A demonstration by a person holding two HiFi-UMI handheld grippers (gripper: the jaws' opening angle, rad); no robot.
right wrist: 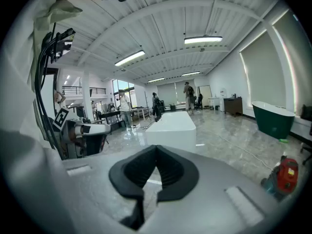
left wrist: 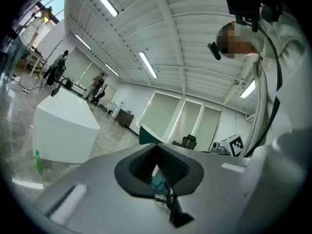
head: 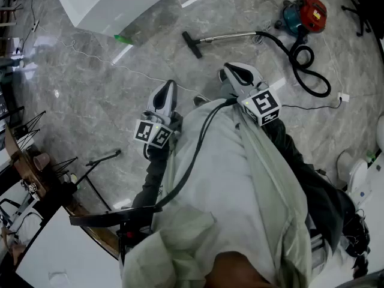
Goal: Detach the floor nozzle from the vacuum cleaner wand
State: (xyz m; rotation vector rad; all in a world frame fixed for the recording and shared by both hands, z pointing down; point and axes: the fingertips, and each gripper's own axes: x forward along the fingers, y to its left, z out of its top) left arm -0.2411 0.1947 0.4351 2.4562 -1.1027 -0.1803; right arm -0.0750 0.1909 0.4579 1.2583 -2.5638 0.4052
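The vacuum lies on the marble floor far ahead in the head view: a red and teal canister [head: 305, 14], a looped black hose [head: 309, 71], a metal wand [head: 231, 36] and the black floor nozzle [head: 192, 44] on its left end. My left gripper [head: 170, 84] and right gripper [head: 231, 69] are held up in front of my chest, well short of the vacuum. Both are shut with nothing between the pads, as the left gripper view [left wrist: 157, 155] and the right gripper view [right wrist: 156, 157] show. The canister [right wrist: 282, 177] appears low at the right.
A big white block [head: 114, 2] stands at the top left with a green bottle [head: 123, 39] by its corner and a thin white cable [head: 102, 62] across the floor. A dark stand [head: 99, 161] and desks sit at the left. People stand far off.
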